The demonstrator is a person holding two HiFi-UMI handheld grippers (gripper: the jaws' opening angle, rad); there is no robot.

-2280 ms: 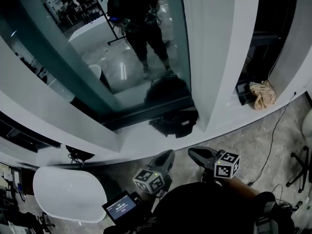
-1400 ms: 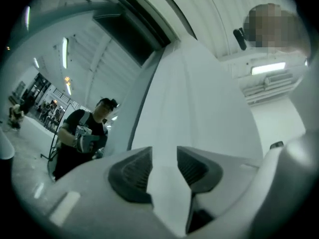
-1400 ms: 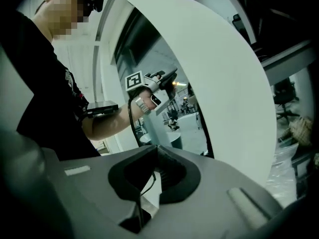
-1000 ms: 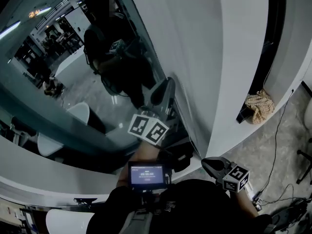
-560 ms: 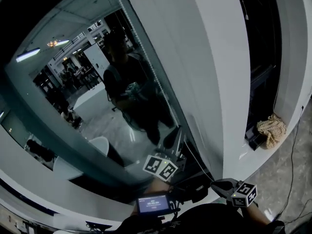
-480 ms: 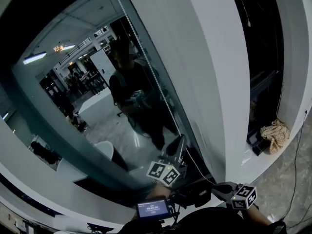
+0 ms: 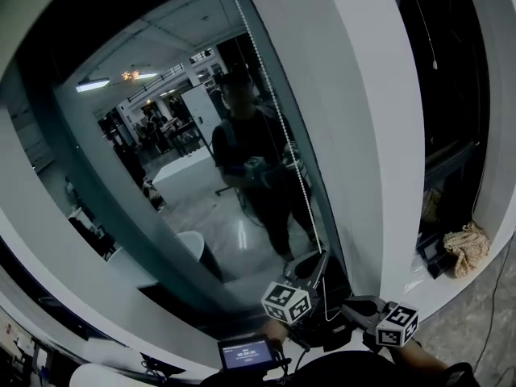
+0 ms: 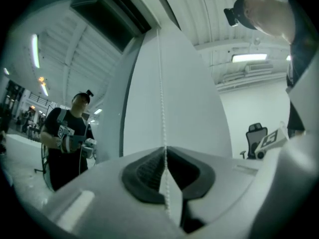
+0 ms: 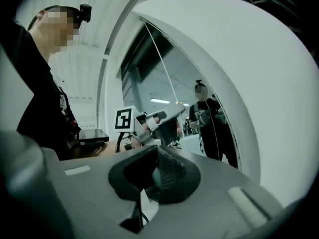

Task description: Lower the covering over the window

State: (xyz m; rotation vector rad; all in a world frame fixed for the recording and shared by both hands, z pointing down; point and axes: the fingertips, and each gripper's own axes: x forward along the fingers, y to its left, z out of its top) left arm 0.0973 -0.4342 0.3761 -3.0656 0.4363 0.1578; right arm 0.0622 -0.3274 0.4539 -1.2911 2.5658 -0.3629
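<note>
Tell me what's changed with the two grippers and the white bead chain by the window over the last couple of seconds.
The left gripper rose from beside the body up to the window and now clamps the white bead chain between its shut jaws. The right gripper stayed low, shut and empty. The crumpled beige cloth still lies on the sill.

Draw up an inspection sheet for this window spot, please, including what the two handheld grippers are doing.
Surface: white sill below the window.
Job's things: bead chain hangs beside the glass; no covering seen over the glass.
Clutter: crumpled cloth on the sill.
Grippers: left gripper shut on the bead chain; right gripper shut, empty.
Cables: thin cord hanging in the dark opening at right.
Surroundings: white pillar; the person's reflection in the glass.
</note>
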